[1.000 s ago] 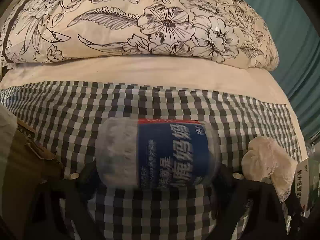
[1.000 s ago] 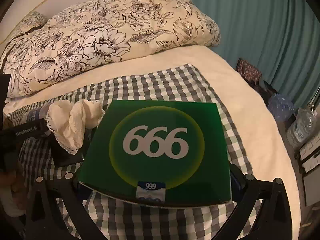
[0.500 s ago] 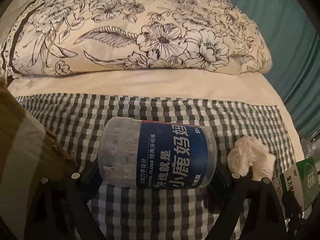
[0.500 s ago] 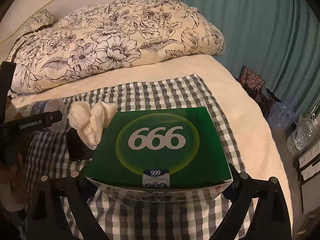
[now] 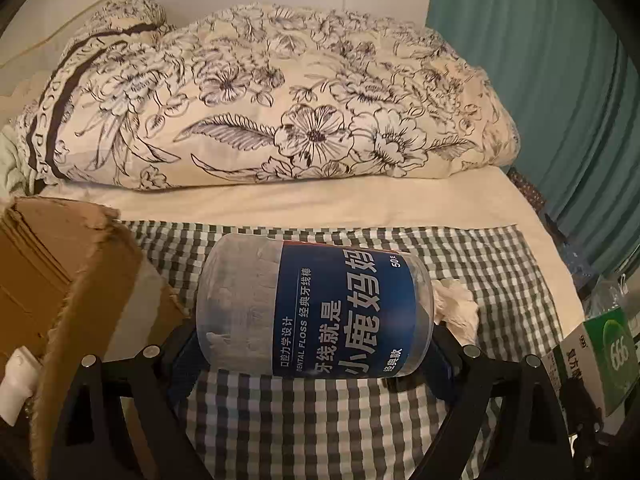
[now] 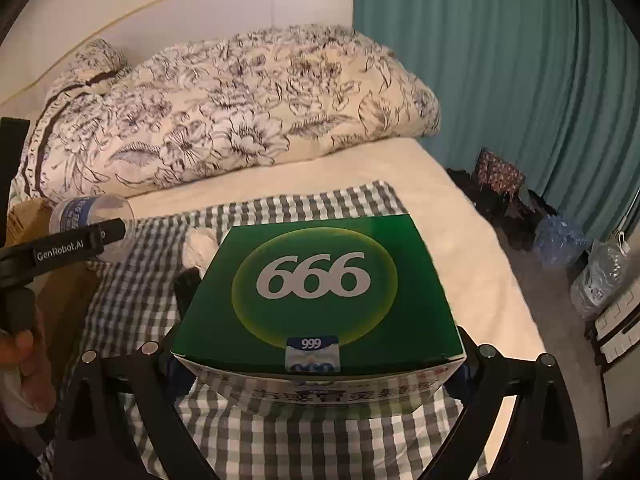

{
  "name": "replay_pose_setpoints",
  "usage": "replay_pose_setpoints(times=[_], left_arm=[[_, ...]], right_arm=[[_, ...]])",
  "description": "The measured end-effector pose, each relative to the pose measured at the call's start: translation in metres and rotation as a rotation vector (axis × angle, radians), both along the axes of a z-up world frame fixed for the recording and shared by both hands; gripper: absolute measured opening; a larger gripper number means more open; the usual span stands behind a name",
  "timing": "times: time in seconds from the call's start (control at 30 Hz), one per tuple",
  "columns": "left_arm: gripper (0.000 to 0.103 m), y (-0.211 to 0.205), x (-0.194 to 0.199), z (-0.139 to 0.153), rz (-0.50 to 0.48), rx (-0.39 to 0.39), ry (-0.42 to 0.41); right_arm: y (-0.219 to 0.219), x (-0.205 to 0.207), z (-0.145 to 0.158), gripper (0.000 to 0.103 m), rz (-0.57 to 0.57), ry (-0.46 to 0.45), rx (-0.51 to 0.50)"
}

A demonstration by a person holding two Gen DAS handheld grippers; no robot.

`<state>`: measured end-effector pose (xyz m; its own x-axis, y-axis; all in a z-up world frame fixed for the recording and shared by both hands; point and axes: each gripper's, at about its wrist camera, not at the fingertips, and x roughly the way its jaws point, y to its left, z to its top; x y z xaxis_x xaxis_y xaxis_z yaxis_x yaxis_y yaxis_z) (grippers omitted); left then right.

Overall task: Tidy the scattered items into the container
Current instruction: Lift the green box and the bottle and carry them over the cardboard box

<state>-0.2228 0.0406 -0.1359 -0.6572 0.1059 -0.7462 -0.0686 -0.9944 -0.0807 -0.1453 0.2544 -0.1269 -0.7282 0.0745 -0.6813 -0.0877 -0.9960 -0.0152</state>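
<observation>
A: What does the left hand-held gripper [image 5: 316, 354] have?

B: A clear jar [image 5: 314, 308] with a blue label, lying sideways. The jaws stand wide, one pad on each end of it, and it is held clear above the checked cloth [image 5: 328, 420].

A: And the right hand-held gripper [image 6: 318, 368]?

B: It grips a green box [image 6: 320, 292] marked 666, flat side up, with the jaws spread wide on its two sides. Those jaws have just closed in a little on it. The box is also lifted off the cloth.

A: Where is the container?

B: A cardboard box [image 5: 60, 280] sits at the left edge of the left wrist view, just beside the jar. Its torn flap edge tilts toward the jar. Whether it touches the gripper arm I cannot tell.

A: What else is loose on the bed?

B: A crumpled white cloth [image 5: 456, 312] lies on the checked cloth, behind the jar's right end. In the right wrist view something dark lies just left of the green box; I cannot tell what it is.

A: Room to move?

B: The checked cloth is open below both held things. Beyond its far edge comes a bare strip of cream sheet [image 5: 320, 204], then the flowered quilt [image 5: 280, 120] heaped across the head of the bed. The bed's right edge drops to a floor with bags [image 6: 560, 236] along the teal curtain [image 6: 500, 60].
</observation>
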Motion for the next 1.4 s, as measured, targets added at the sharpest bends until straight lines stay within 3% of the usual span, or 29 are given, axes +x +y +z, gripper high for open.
replay_pose_setpoints(times=[0.77,1.4], left_arm=[[0.091,-0.029,0.085,0.085,0.009,-0.028,0.167],[0.091,-0.065,0.153,0.135,0.055,-0.055,0.265]], right_arm=[[-0.015,0.066,0.070,0.095,0.021,0.139,-0.016],[-0.049,0.107,0.116,0.095,0.092,0.236,-0.026]])
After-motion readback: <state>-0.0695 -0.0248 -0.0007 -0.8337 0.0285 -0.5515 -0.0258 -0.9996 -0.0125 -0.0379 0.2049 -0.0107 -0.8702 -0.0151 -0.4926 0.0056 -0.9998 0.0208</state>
